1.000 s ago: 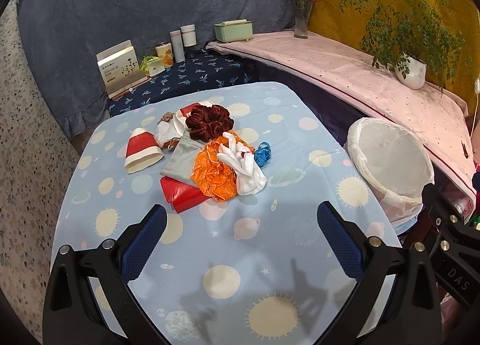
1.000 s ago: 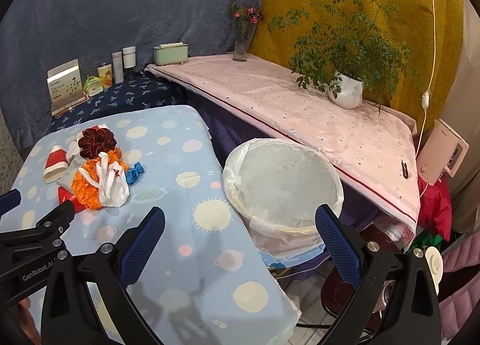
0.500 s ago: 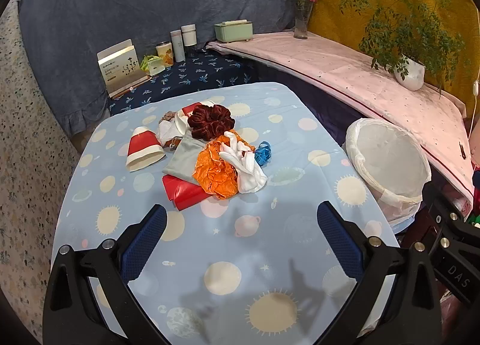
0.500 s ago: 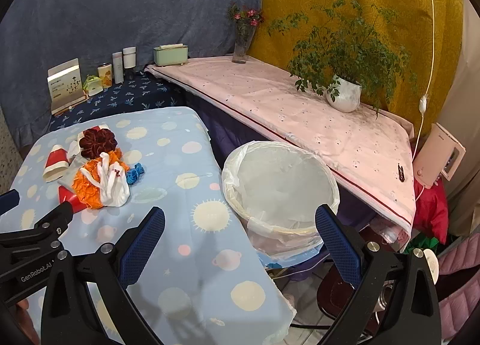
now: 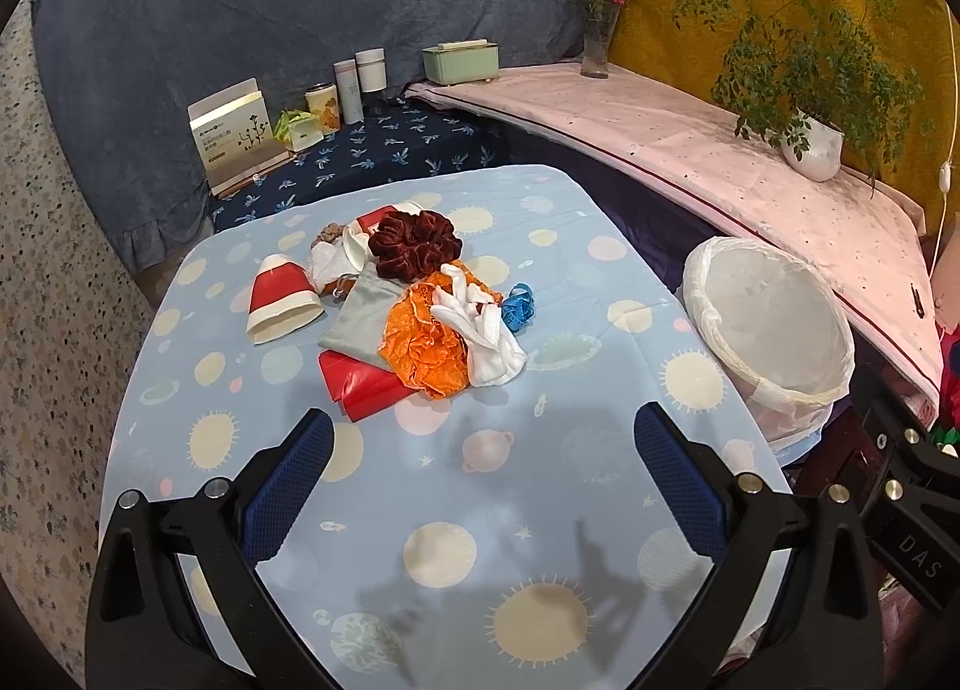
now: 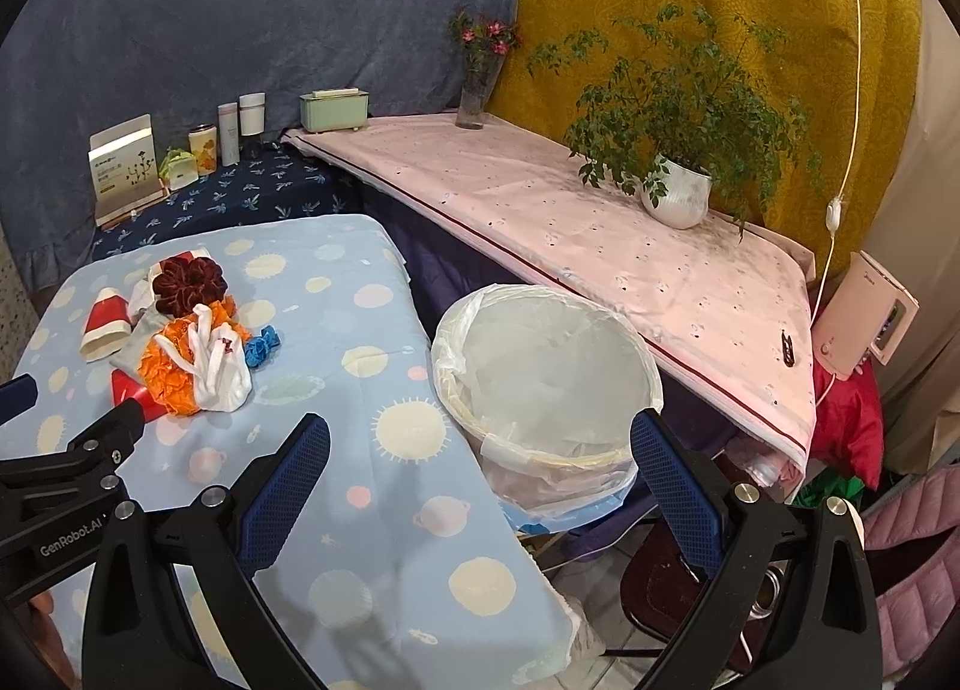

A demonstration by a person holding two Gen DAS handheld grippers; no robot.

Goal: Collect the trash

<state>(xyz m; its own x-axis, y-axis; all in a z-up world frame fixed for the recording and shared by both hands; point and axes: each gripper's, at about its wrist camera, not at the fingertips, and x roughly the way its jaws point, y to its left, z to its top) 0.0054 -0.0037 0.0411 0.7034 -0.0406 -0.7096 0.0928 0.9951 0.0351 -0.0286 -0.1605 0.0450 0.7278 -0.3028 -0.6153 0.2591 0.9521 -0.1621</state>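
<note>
A pile of trash lies mid-table on the blue sun-print cloth (image 5: 480,498): an orange crumpled wrapper (image 5: 423,339), a white glove (image 5: 483,330), a dark red scrunchie (image 5: 414,249), a red packet (image 5: 360,387), a grey pouch (image 5: 360,315), a red-and-white paper cup (image 5: 279,297) and a small blue scrap (image 5: 517,309). A white-lined trash bin (image 5: 774,330) stands off the table's right edge, also in the right wrist view (image 6: 540,372). My left gripper (image 5: 480,474) is open and empty, short of the pile. My right gripper (image 6: 480,480) is open and empty near the bin.
A pink-covered shelf (image 6: 600,234) runs behind the bin with a potted plant (image 6: 675,150), a flower vase (image 6: 477,72) and a green box (image 6: 333,111). Bottles and a card box (image 5: 237,135) stand on a dark blue surface behind the table. A pink appliance (image 6: 864,318) sits far right.
Both grippers have drifted slightly; the views shift a little, with the bin edging left in the right wrist view. Nothing on the table has moved. Both grippers stay open.
</note>
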